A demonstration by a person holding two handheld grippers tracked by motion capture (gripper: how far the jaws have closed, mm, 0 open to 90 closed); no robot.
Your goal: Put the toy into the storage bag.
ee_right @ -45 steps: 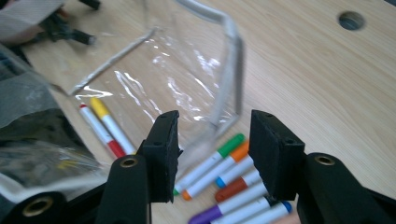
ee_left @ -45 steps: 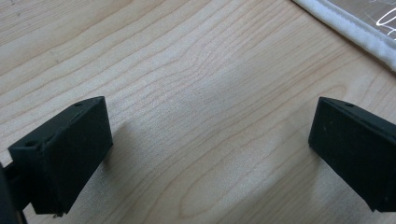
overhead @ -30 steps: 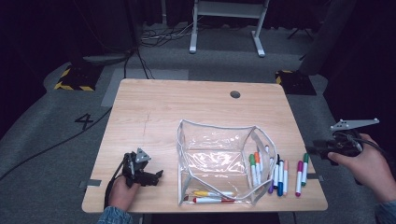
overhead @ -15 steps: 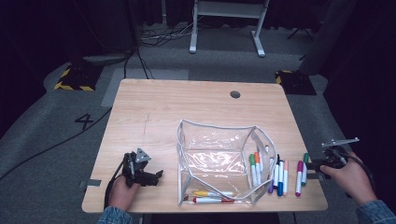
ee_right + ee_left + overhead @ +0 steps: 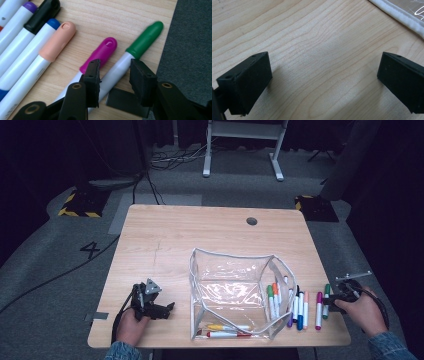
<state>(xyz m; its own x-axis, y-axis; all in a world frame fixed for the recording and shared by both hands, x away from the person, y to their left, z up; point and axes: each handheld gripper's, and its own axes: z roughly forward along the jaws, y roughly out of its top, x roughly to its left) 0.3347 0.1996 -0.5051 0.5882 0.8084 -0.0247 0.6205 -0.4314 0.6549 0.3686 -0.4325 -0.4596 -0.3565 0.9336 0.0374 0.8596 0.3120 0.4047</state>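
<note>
Green-capped marker (image 5: 135, 53) sits between the jaws of the right tool (image 5: 113, 72), at the lower middle of the right gripper view. Jaws straddle its white barrel and have just been closing; small gaps show on both sides, so pads aren't pressing on it yet. Marker lies flat on the wooden surface (image 5: 112, 15), cap toward the upper right, just beside the surface's edge with grey carpet beyond. Magenta-capped marker (image 5: 101, 53) lies just left of it, outside the jaws, almost parallel. Further left: peach, blue, black and purple caps in a row.

High view: right tool (image 5: 334, 301) at the lower right of the frame, held in the right hand (image 5: 364, 312), over the green marker (image 5: 326, 301), which is the rightmost of the marker row (image 5: 299, 305). Clear plastic pouch (image 5: 235, 292) stands open at lower centre, just left of the row, a few markers inside at its bottom.

Left tool (image 5: 167, 307) at the lower left of the high view, low over the surface, well apart from the pouch's left side. Left gripper view: jaws wide open, nothing but bare wood between them, pouch's white edge (image 5: 402, 15) in the upper right corner.
</note>
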